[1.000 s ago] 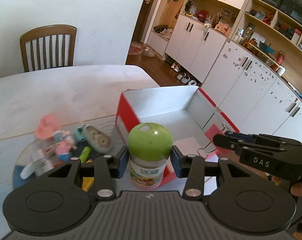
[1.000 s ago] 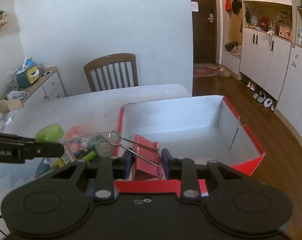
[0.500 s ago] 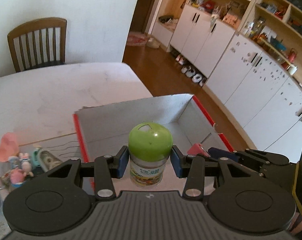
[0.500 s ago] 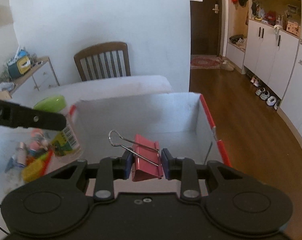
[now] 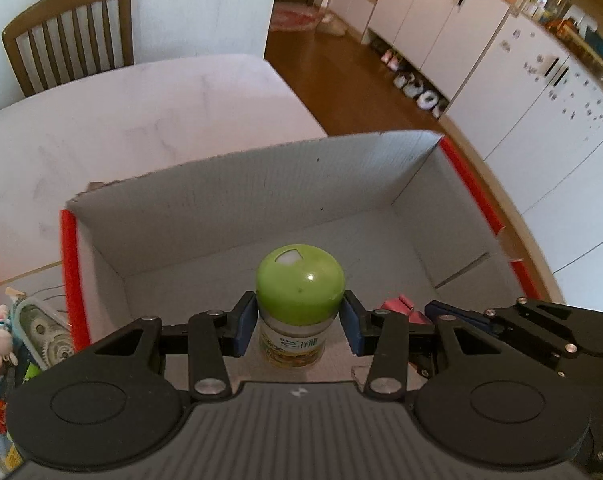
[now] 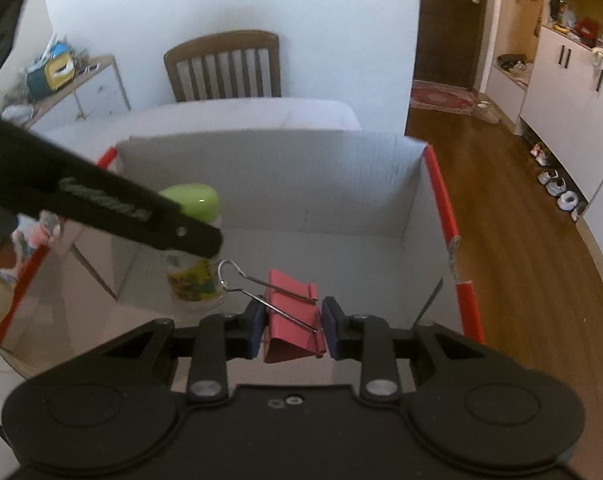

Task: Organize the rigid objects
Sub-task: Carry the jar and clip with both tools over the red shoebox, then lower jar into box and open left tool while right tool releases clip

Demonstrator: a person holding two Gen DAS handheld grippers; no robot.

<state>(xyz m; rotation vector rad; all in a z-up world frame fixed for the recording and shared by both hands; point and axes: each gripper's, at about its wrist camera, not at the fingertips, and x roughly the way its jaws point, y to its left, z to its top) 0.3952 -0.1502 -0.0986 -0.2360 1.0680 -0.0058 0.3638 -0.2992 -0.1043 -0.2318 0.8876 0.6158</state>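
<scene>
Both your claws have come over the red-edged white cardboard box [image 5: 261, 184]: left claw [image 5: 299, 322] clamps the green-capped plastic bottle [image 5: 299, 284], right claw [image 6: 291, 326] the red binder clip [image 6: 291, 312]; ready to release.

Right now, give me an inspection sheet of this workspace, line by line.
Surface: pale table, bare on its far side.
Job's things: open white box with red edges; nothing seen on the visible part of its floor. Green-capped bottle and red binder clip, both held inside the box opening.
Clutter: small toys and a geared part beside the box's left wall.
Grippers: left tongs shut on the bottle; right tongs shut on the clip.
Cables: a thin dark strand at the right wrist view's lower left edge; nothing else seen.
Surroundings: wooden chair, white cabinets, wood floor, shoes along the cabinets.
</scene>
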